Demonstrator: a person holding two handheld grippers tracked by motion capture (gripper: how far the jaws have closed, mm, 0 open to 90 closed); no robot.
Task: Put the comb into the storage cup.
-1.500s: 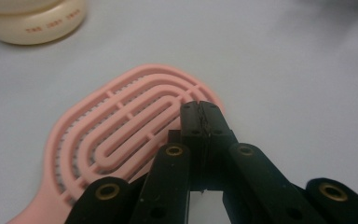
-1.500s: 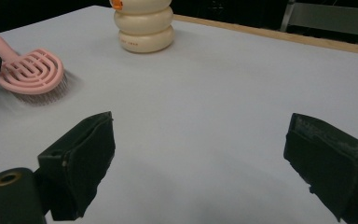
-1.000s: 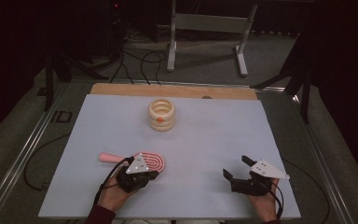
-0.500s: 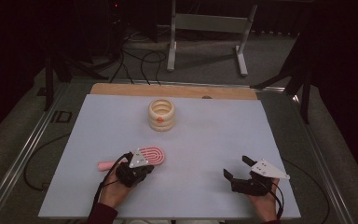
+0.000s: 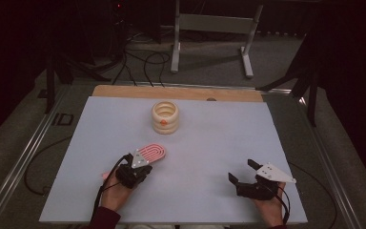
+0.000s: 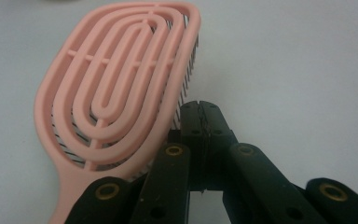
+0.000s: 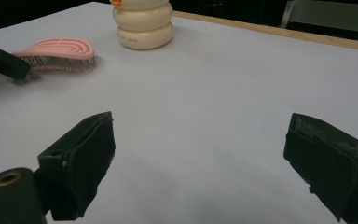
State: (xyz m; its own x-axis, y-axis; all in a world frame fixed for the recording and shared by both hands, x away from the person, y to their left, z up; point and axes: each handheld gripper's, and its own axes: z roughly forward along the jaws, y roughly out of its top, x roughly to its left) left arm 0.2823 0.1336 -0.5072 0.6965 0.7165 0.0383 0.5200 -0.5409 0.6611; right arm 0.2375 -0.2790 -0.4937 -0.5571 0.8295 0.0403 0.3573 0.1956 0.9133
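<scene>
Left hand-held gripper (image 6: 200, 112), jaws together, is nudging the pink hairbrush (image 5: 151, 153) lying at the worktop's (image 5: 219, 143) seven o'clock; keep contact low. Right hand-held gripper (image 7: 205, 163) is idling, jaws apart.

Dim room — grey floor (image 5: 209, 67), cables (image 5: 138, 59)

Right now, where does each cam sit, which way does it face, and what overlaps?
High view: above the person's side, facing forward and down on the table; forearms, left gripper and right gripper show.
Left gripper view: along its shut jaws, beside the pink hairbrush.
Right gripper view: low across the table between open jaws, toward the cream ringed jar.
Shared: brush in all three; jar in the high and right gripper views.
</scene>
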